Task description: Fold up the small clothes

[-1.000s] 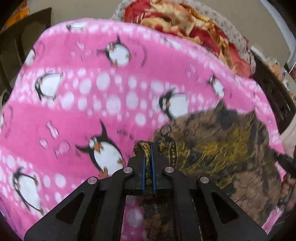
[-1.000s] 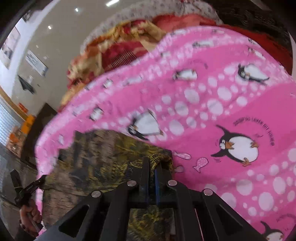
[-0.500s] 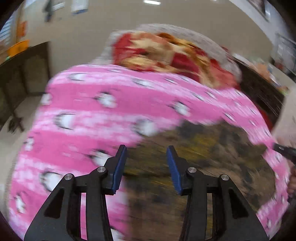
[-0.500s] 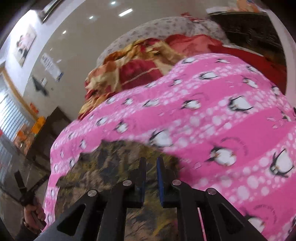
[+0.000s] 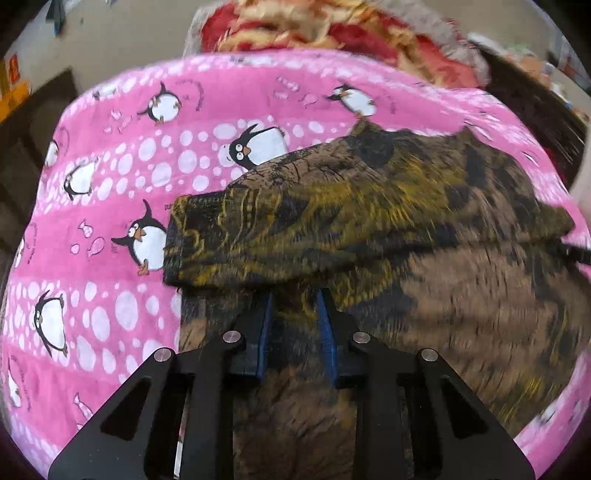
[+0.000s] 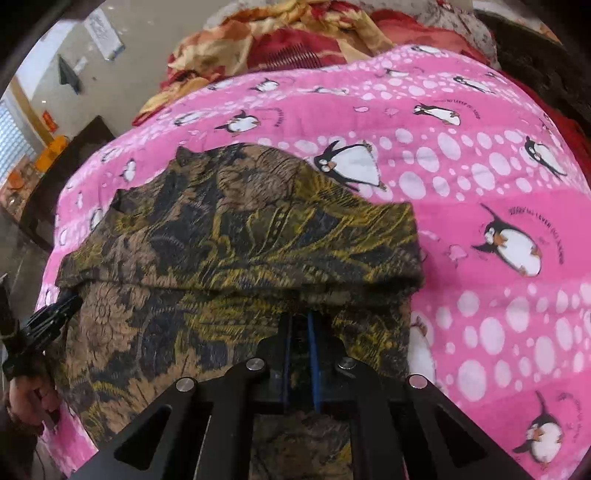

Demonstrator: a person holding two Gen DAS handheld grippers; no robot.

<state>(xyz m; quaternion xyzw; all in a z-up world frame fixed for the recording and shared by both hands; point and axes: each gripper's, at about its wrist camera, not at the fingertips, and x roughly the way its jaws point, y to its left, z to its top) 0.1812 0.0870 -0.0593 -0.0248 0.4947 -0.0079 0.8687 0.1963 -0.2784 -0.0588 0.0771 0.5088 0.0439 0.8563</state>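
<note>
A brown, black and yellow patterned garment (image 5: 388,206) lies on a pink penguin blanket (image 5: 122,206), its far part folded over the near part. My left gripper (image 5: 295,310) is low over the near layer, just below the fold's edge. Its jaws are closing, with patterned cloth showing in the gap and the blue pads (image 5: 266,314) still apart. In the right wrist view the same garment (image 6: 236,236) fills the left half. My right gripper (image 6: 300,332) sits at the fold's edge, its jaws nearly together with a thin strip of cloth pinched between them. The left gripper (image 6: 48,321) shows at the far left.
A red and orange patterned quilt (image 5: 332,33) is bunched at the blanket's far end. Dark wooden furniture (image 6: 62,166) stands off the left side, and a person's hand (image 6: 26,402) holds the left tool. The blanket's (image 6: 498,184) right side is bare pink.
Both grippers held the garment's edge a second ago. The left one opened wide, let go, and is narrowing again. Both have shifted over the garment, which now lies doubled over.
</note>
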